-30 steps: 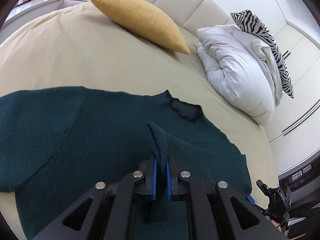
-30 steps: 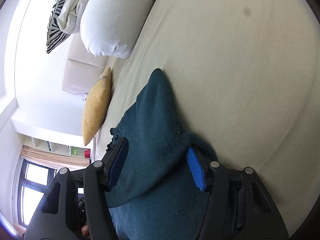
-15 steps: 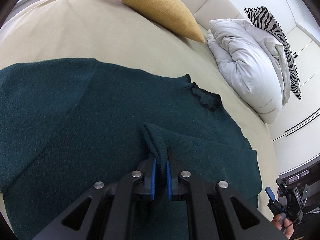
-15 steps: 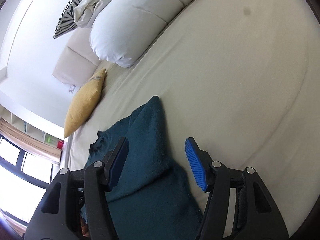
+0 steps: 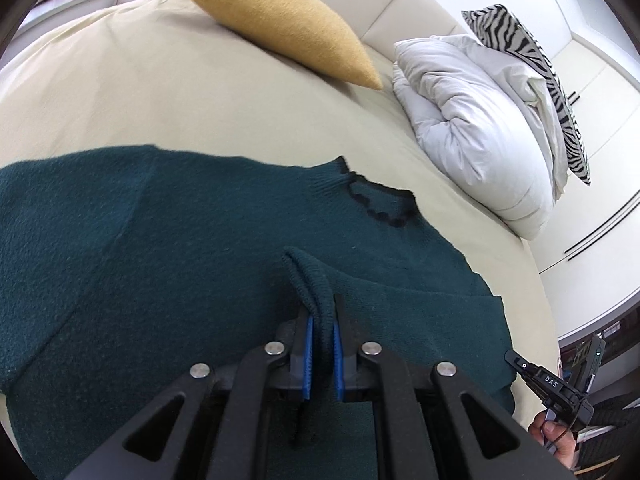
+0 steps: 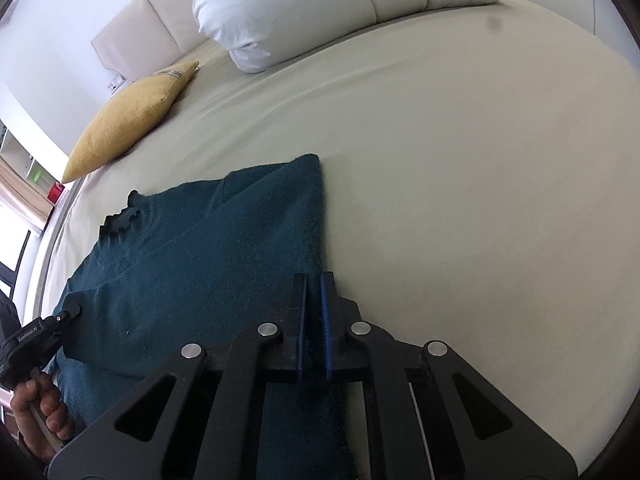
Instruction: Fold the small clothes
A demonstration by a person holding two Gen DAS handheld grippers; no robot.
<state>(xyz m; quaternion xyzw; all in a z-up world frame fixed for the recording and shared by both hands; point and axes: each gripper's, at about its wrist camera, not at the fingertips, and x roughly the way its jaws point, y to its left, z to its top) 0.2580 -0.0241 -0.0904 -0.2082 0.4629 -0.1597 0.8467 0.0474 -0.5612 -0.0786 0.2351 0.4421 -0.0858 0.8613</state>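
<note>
A dark green knit sweater with a black scalloped collar lies spread on the beige bed; its right part is folded over the body. My left gripper is shut on a folded cuff of the sweater, held over its middle. In the right wrist view the sweater lies at lower left, and my right gripper is shut on its folded right edge. The right gripper also shows in the left wrist view, at the sweater's lower right edge.
A yellow cushion lies at the head of the bed. A white folded duvet with a zebra pillow sits at the right. The beige sheet stretches to the right of the sweater.
My right gripper has swung round and closed on the sweater's folded right edge; it was open before. My left gripper keeps its hold on the cuff and has shifted slightly.
</note>
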